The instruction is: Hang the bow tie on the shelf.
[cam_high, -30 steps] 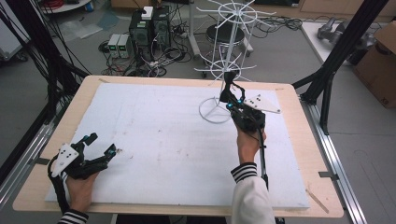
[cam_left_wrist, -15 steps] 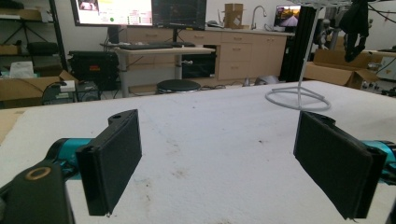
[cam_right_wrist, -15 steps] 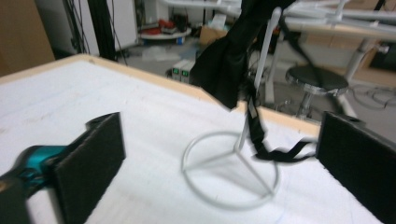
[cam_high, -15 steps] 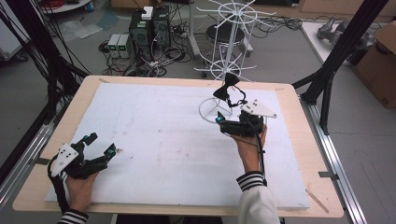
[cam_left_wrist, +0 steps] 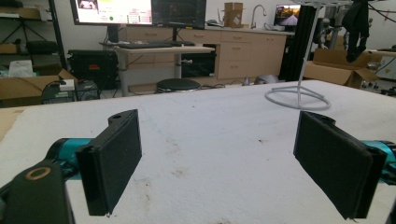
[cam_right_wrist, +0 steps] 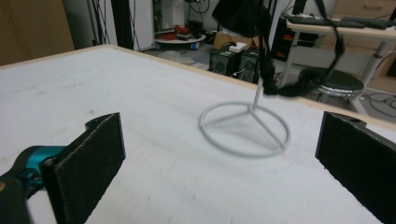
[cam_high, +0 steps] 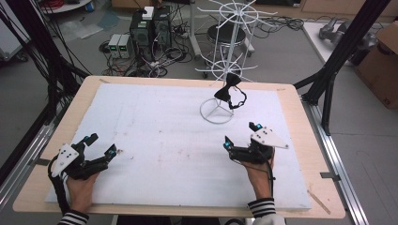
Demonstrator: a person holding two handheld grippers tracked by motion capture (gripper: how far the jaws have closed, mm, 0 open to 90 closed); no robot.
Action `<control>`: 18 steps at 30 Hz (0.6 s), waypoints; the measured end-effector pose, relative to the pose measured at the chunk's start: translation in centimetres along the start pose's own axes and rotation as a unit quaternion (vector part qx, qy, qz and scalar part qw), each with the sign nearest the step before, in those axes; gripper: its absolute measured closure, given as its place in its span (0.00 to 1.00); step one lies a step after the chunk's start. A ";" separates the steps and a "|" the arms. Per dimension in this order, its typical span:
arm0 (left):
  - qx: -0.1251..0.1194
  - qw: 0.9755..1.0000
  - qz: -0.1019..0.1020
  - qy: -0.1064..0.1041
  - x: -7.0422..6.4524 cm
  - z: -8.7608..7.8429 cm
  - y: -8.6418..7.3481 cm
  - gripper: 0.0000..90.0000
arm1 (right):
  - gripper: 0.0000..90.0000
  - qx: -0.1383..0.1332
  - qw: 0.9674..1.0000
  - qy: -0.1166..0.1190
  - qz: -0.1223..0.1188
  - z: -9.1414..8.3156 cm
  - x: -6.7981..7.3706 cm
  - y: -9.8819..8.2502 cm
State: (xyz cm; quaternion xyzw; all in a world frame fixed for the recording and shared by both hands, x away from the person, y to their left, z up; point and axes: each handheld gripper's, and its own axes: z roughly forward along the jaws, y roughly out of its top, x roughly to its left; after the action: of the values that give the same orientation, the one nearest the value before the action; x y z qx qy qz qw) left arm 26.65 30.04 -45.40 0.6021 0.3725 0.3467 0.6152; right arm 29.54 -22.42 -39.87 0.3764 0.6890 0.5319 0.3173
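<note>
A black bow tie [cam_high: 227, 92] hangs with its strap from a low arm of the white wire rack [cam_high: 233, 28], whose ring base [cam_high: 217, 112] stands at the back right of the white board [cam_high: 155, 126]. My right gripper [cam_high: 240, 135] is in front of the base, apart from it; its jaws have just been opening and are open with nothing between them. The right gripper view shows the ring base [cam_right_wrist: 245, 130] and the bow tie [cam_right_wrist: 243, 14] ahead of the wide jaws. My left gripper [cam_high: 101, 143] rests open and empty at the front left.
The board lies on a wooden table [cam_high: 300, 140] inside black frame posts [cam_high: 335, 61]. Beyond the far edge are computer boxes [cam_high: 150, 23], cables and a stool [cam_high: 220, 35] on the floor. A cardboard box [cam_high: 382, 61] stands at the right.
The right gripper let go of the bow tie at the rack, opened, and drew back toward the front and down. The bow tie stays hanging on the rack. The left gripper has not moved.
</note>
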 end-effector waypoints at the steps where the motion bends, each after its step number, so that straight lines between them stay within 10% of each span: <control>1: 0.000 1.000 0.001 0.000 0.0 0.0 0.0 0.17 | 0.00 -0.002 1.000 0.000 0.003 -0.3 0.0 -0.7; 9: 0.001 1.000 -0.002 0.000 0.0 0.0 0.0 0.17 | 0.00 -0.021 0.999 -0.012 0.034 -1.8 -0.5 -5.5; 18: 0.001 1.000 0.006 0.003 -0.1 0.0 0.0 0.17 | 0.00 -0.042 0.998 -0.018 0.035 -2.1 -0.5 -5.8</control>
State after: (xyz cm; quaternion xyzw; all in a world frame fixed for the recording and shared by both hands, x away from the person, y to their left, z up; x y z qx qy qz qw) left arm 26.61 29.92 -45.40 0.6040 0.3711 0.3513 0.6116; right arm 26.97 -24.78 -45.00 0.3959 0.6466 0.5642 0.3268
